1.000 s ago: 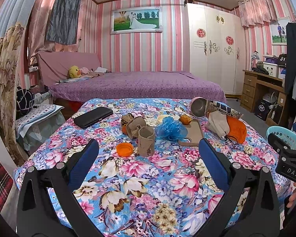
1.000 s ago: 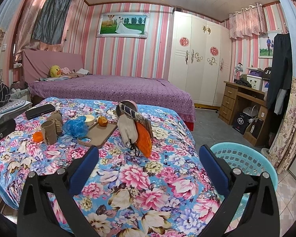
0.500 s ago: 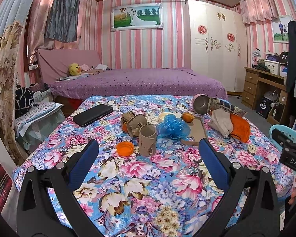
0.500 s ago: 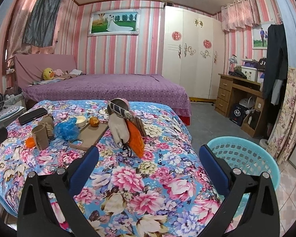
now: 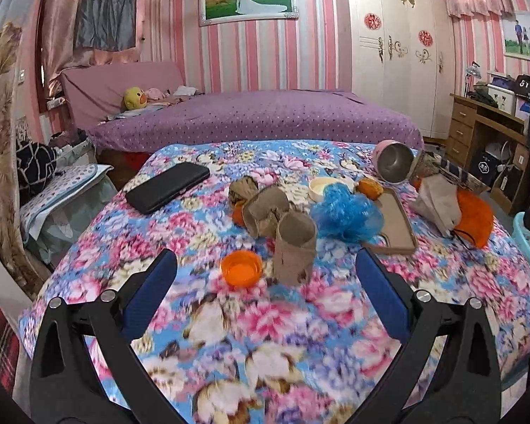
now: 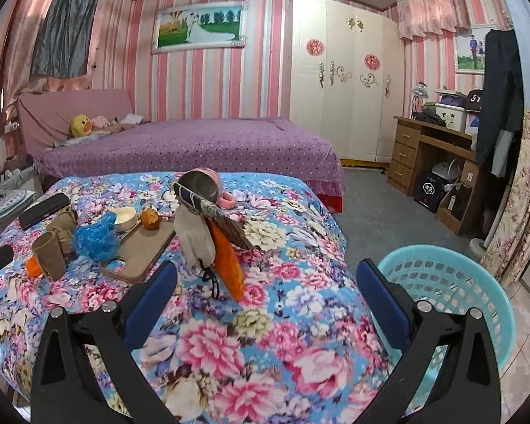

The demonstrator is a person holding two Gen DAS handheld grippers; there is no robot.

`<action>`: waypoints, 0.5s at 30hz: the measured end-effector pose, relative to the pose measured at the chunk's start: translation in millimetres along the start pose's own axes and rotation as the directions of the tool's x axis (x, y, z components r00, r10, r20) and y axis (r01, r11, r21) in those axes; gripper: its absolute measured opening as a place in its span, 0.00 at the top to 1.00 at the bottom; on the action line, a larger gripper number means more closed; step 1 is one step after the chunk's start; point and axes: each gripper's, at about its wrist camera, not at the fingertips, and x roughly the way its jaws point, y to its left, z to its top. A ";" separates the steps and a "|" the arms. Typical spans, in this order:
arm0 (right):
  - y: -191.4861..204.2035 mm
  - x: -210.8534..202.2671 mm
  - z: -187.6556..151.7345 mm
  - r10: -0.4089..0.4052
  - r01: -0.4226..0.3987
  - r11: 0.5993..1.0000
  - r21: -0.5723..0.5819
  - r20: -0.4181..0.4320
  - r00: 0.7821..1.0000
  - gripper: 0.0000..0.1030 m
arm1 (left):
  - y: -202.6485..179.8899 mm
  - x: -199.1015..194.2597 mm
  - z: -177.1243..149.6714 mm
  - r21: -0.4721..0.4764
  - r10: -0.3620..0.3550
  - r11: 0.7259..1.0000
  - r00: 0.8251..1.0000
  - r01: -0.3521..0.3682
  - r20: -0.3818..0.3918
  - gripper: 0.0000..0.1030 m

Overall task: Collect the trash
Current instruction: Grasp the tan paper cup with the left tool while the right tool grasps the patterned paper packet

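Note:
On the floral tablecloth [image 5: 265, 335] lie crumpled brown paper cups [image 5: 295, 247], an orange lid [image 5: 241, 268], a blue plastic bag [image 5: 346, 213], an orange fruit [image 5: 370, 188] and a small white dish [image 5: 323, 187]. My left gripper [image 5: 265, 282] is open and empty, just in front of the orange lid and the nearest cup. My right gripper [image 6: 265, 293] is open and empty over the table's right part, beside a light blue basket [image 6: 452, 293] on the floor. The cups [image 6: 51, 254] and bag [image 6: 95, 236] show at the left in the right wrist view.
A brown phone case [image 5: 394, 221], a metal mug [image 5: 394, 162], a patterned pouch with a white and orange cloth [image 5: 455, 208] and a black wallet [image 5: 168, 187] are on the table. A purple bed [image 5: 265, 116] stands behind, a wooden desk [image 6: 438, 162] at the right.
My left gripper has moved forward toward the orange lid and paper cups. My right gripper has shifted slightly forward and right, with the basket larger in view. Both stayed open.

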 end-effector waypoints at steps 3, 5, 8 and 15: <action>1.4 3.9 11.0 -0.004 0.004 1.000 -0.001 0.027 1.000 0.04 | -4.5 10.3 10.3 0.005 -0.004 1.000 1.000 0.004 0.014 0.05; 3.1 12.1 19.4 0.002 -0.002 1.000 -0.003 0.029 1.000 0.04 | -6.3 18.5 16.0 -0.004 -0.010 1.000 1.000 0.010 0.013 0.05; 3.2 28.4 25.5 -0.006 0.006 1.000 0.008 0.007 1.000 0.04 | -7.6 31.9 16.2 -0.009 -0.003 1.000 1.000 0.003 0.013 0.05; 2.0 53.5 13.2 -0.024 0.024 1.000 -0.015 -0.034 0.999 0.04 | -6.8 55.0 2.9 0.005 -0.011 1.000 0.999 0.011 -0.038 0.05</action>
